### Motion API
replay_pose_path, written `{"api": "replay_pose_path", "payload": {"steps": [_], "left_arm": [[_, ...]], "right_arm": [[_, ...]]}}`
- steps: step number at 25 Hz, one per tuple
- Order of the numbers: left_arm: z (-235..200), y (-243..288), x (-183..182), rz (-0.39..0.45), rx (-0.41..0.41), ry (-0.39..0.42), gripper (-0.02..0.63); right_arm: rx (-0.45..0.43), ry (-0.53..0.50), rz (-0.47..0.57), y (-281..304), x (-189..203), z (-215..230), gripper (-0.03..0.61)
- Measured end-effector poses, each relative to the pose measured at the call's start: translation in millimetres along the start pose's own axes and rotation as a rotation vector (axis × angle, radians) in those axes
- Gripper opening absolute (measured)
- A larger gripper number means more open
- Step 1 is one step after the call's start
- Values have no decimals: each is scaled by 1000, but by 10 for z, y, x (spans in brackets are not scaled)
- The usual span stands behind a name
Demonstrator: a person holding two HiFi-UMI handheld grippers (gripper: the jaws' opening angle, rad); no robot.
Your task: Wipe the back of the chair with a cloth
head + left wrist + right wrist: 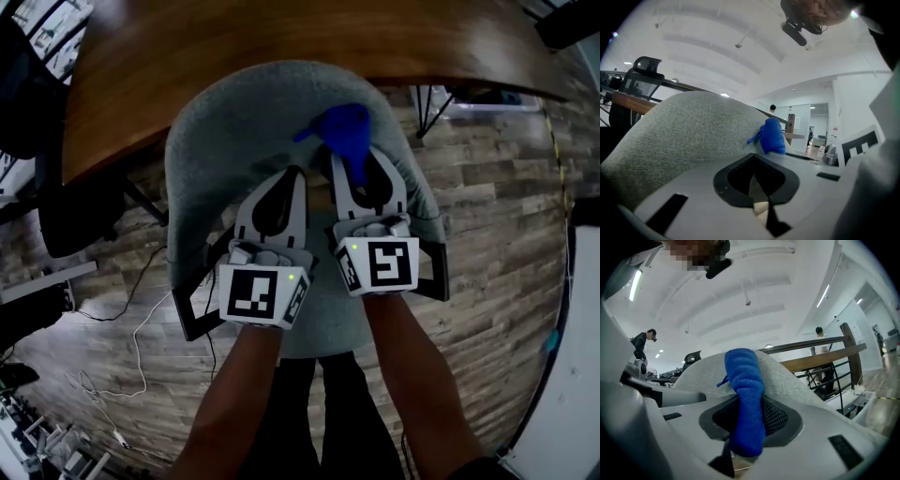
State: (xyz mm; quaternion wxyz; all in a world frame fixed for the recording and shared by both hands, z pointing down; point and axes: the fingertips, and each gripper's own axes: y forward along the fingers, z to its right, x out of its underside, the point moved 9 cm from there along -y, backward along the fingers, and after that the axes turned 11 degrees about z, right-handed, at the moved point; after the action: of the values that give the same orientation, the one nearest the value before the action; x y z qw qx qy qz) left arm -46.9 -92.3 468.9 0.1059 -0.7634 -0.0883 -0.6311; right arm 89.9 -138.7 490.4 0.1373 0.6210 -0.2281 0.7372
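Cloth [345,131], blue, clamped in right gripper [360,167], lies on the grey chair back [216,141]. Left gripper [294,178] sits just beside it, jaws together, empty. Wooden table [281,47] borders the chair's far edge; open floor [497,234] flanks both sides.

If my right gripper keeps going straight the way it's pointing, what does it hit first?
Most likely the grey chair back, just ahead of the right gripper; the blue cloth it holds lies against it. The wooden table is further on.
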Motion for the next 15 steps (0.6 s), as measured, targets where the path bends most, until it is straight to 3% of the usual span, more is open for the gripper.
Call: {"api": "replay_pose_path", "payload": {"steps": [9, 15], "left_arm": [[262, 82, 95, -15, 73, -19, 3], [305, 49, 135, -16, 81, -19, 2]], "right_arm": [[99, -7, -15, -310, -33, 235, 123], [131, -4, -16, -443, -27, 285, 123]]}}
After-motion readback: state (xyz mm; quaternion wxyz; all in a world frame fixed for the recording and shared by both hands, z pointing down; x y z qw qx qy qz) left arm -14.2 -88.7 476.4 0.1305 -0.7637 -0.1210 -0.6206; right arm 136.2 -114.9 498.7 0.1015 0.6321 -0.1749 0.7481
